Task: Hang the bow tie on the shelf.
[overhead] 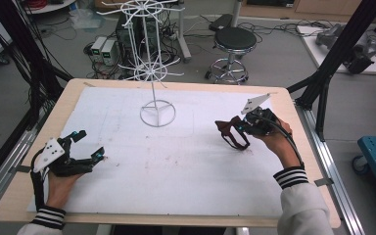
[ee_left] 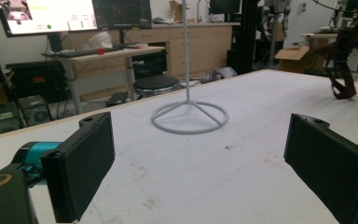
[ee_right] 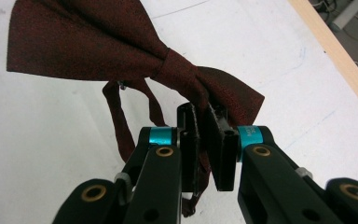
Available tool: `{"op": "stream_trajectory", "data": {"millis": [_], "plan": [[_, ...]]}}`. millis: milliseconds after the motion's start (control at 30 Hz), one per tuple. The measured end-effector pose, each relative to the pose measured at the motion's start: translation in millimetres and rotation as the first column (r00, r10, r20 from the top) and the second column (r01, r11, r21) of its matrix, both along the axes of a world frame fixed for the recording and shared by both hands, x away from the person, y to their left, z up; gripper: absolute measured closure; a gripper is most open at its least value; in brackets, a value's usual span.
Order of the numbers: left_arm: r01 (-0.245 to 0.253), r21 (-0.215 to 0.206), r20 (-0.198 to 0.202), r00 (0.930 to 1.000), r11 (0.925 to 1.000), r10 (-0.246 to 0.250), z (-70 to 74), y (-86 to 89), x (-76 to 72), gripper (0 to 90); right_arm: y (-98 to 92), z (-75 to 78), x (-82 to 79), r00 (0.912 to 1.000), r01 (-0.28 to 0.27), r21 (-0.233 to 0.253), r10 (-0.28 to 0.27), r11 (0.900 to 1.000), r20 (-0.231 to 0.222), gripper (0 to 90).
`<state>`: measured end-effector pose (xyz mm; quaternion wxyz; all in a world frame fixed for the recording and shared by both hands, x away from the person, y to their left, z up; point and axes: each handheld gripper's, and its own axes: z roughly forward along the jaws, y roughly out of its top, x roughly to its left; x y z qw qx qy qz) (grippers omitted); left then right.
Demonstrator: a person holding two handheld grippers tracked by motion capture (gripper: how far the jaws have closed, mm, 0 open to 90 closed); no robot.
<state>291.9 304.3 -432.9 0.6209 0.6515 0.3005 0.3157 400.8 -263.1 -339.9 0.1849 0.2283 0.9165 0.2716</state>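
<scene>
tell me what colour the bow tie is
Dark red bow tie, clearest in the right gripper view.

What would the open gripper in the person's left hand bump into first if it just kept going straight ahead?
Probably the ring base of the white wire stand. The left gripper points across bare table toward it, and the ring sits slightly left of centre, so it might only graze it.

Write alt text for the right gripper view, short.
The right gripper, its black jaws closed, pinches one wing of a dark red bow tie above a white table cover. The tie's neck strap hangs in a loop beside the jaws, and the table's wooden edge crosses the upper right corner.
</scene>
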Motion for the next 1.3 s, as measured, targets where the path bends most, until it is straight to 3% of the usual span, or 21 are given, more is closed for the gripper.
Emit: {"op": "stream_trajectory", "data": {"millis": [200, 333, 633, 767, 800, 867, 900, 967, 1000, 1133, 1167, 1267, 1300], "plan": [[0.033, 0.015, -0.006, 0.9994, 0.9994, -0.033, 18.6, -4.6, 4.3, 8.9, 5.0, 4.5, -6.1, 1.0000, -0.003, 0.018, 0.003, 1.000, 0.002, 84.1], [0.081, 0.015, -0.012, 0.9967, 0.9966, -0.081, 28.9, -10.1, 7.8, 8.5, 14.0, 9.8, -14.1, 0.9994, -0.029, 0.043, 0.028, 0.999, 0.021, 84.0], [0.177, 0.053, -0.037, 0.9839, 0.9828, -0.175, 46.4, -29.7, 12.4, 8.5, 33.8, 16.2, -25.0, 0.9981, -0.055, 0.092, 0.052, 0.994, 0.034, 83.9], [0.227, 0.058, -0.043, 0.9735, 0.9722, -0.224, 52.1, -42.2, 14.2, 8.5, 47.7, 18.3, -31.8, 0.9973, -0.068, 0.101, 0.064, 0.993, 0.035, 83.7], [0.250, 0.061, -0.049, 0.9677, 0.9663, -0.247, 55.6, -48.1, 15.7, 8.5, 50.3, 19.0, -33.0, 0.9969, -0.073, 0.101, 0.070, 0.992, 0.036, 83.6], [0.259, 0.059, -0.048, 0.9655, 0.9642, -0.256, 57.4, -50.8, 16.0, 8.5, 55.3, 19.9, -34.9, 0.9970, -0.073, 0.104, 0.069, 0.992, 0.036, 83.6], [0.277, 0.065, -0.051, 0.9605, 0.9588, -0.274, 61.5, -55.8, 17.3, 8.5, 57.4, 20.5, -35.5, 0.9968, -0.074, 0.108, 0.070, 0.991, 0.037, 83.6], [0.282, 0.070, -0.048, 0.9590, 0.9568, -0.279, 63.3, -58.3, 17.6, 8.5, 61.5, 21.2, -36.1, 0.9965, -0.074, 0.113, 0.069, 0.991, 0.047, 83.3], [0.295, 0.086, -0.051, 0.9552, 0.9516, -0.291, 66.4, -63.1, 18.3, 8.5, 63.4, 21.4, -36.0, 0.9963, -0.079, 0.123, 0.074, 0.989, 0.043, 83.3], [0.316, 0.100, -0.060, 0.9484, 0.9434, -0.311, 69.9, -69.8, 19.5, 8.5, 73.9, 21.7, -37.6, 0.9950, -0.096, 0.127, 0.092, 0.987, 0.041, 83.3], [0.332, 0.101, -0.068, 0.9427, 0.9377, -0.327, 72.8, -74.7, 21.0, 8.5, 76.7, 21.5, -38.2, 0.9948, -0.099, 0.131, 0.094, 0.987, 0.039, 83.3], [0.349, 0.098, -0.072, 0.9365, 0.9319, -0.343, 76.4, -79.7, 22.2, 8.5, 84.4, 21.2, -39.2, 0.9933, -0.112, 0.131, 0.108, 0.985, 0.041, 83.3], [0.369, 0.099, -0.079, 0.9289, 0.9243, -0.362, 80.4, -85.2, 23.2, 8.5, 86.9, 21.3, -40.2, 0.9935, -0.111, 0.131, 0.107, 0.985, 0.038, 83.4]]}}
